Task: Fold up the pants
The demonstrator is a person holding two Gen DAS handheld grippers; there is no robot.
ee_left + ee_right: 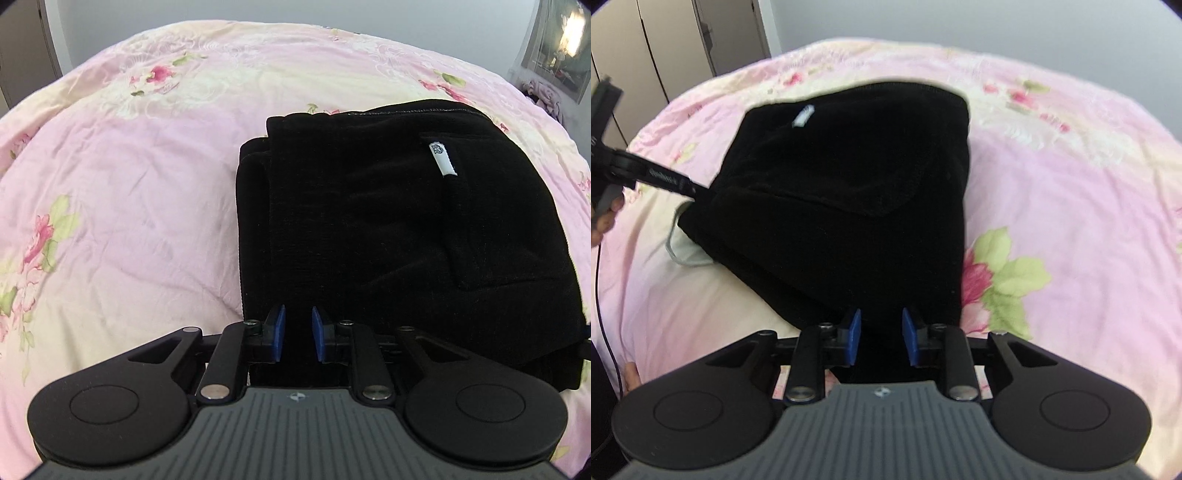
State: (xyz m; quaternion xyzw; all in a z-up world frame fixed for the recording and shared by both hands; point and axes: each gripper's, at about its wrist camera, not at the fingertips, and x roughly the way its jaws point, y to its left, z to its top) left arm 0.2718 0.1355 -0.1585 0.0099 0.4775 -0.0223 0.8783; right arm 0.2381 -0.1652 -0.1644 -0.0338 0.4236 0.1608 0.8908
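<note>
- Pants (388, 229): black, folded into a thick stack, lying on the bed (129, 192) with its pink flowered cover. A white tag (442, 157) shows on the top layer.
- Your left gripper (298, 332): the pants lie straight ahead of it, with the near edge of the stack running under and between the blue pads (280, 330). The pads stand apart with a clear gap and black cloth shows in that gap; they do not press it. Read as open, holding nothing.
- Your right gripper (881, 334): the stack again lies ahead, narrowing toward the gripper, and its near end sits between the blue pads (854, 334). The gap is wide and neither pad pinches the cloth. Open.
- Pose: both grippers sit low over the bed, level, fingers pointing along the stack from its near edge.
- In the right wrist view the other gripper's arm (665, 179) reaches in from the left and meets the left side of the stack; your hand (605, 218) shows at the frame edge behind it.
- Hard to make out: the black cloth swallows the fold lines, so the layer count is unclear. The right wrist view is blurred. A pale object (685, 251) pokes out from under the stack's left side; you cannot tell what it is.
</note>
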